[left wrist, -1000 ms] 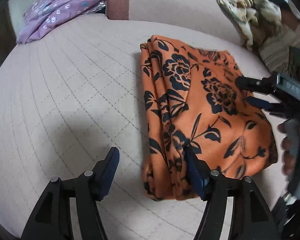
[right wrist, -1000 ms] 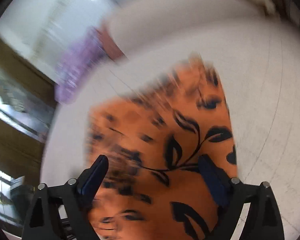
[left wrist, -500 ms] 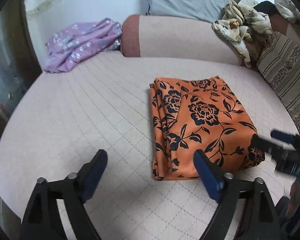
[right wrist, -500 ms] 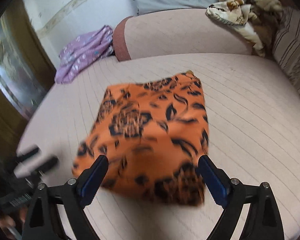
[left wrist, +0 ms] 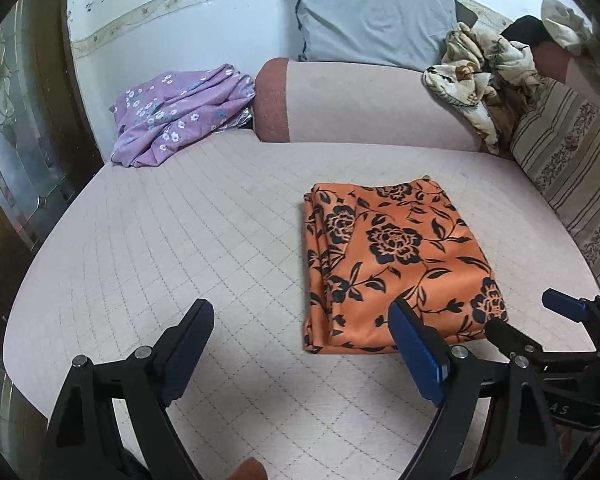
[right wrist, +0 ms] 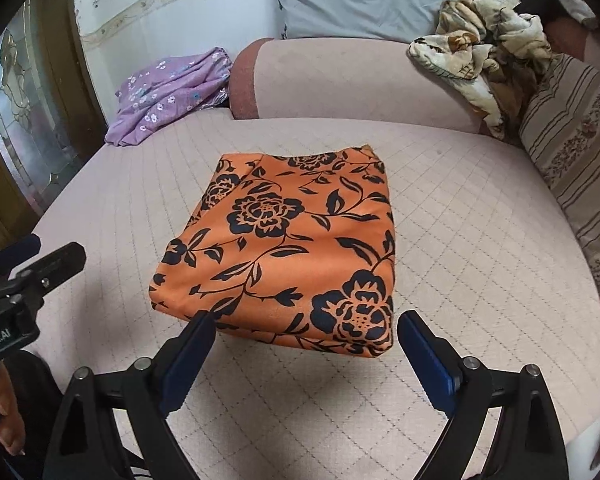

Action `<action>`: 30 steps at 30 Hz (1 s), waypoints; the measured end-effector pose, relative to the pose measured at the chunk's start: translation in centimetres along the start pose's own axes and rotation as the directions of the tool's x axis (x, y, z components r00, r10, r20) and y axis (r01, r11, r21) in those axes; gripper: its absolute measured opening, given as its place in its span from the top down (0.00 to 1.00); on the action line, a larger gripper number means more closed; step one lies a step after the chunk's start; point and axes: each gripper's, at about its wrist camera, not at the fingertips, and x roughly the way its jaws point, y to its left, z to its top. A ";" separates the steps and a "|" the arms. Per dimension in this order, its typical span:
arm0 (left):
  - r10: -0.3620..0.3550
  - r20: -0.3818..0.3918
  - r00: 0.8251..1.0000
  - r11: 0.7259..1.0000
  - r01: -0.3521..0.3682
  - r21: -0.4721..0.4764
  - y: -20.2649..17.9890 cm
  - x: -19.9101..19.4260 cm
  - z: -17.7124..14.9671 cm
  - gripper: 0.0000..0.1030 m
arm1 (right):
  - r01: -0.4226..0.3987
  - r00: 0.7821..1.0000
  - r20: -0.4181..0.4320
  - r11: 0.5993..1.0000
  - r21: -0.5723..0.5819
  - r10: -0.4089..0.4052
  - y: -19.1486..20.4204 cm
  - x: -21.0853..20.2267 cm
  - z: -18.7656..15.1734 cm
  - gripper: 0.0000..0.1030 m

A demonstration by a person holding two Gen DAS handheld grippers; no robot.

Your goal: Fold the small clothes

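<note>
Left wrist view: left gripper (left wrist: 300,344), black frame with blue pads, jaws spread wide, holding nothing, above the pale pink quilted sofa seat (left wrist: 160,248). Right gripper (right wrist: 306,354), same build, likewise parted and empty. Folded orange cloth with black floral print (right wrist: 292,248) lies flat on the seat, just beyond both grippers. Crumpled lilac flowered garment (left wrist: 176,116) at the seat's far left corner.

We can read two scraps of white lettering. On the body of the left hand-held gripper (right wrist: 24,276), at the right wrist view's left edge: "Robot.AI". On the right hand-held gripper (left wrist: 540,320), in the left wrist view: "A S", partly cut off.
</note>
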 end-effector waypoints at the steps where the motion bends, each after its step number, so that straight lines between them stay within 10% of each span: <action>1: -0.006 0.005 1.000 1.000 0.006 0.005 -0.2 -0.2 0.1 0.14 | 0.005 1.000 0.001 1.000 -0.001 -0.005 -0.1 -0.1 0.0 0.09; 30: 0.010 0.008 1.000 0.999 -0.011 0.038 -2.9 1.4 1.4 0.13 | 0.030 1.000 -0.002 0.999 -0.014 -0.030 -0.7 1.2 1.3 0.08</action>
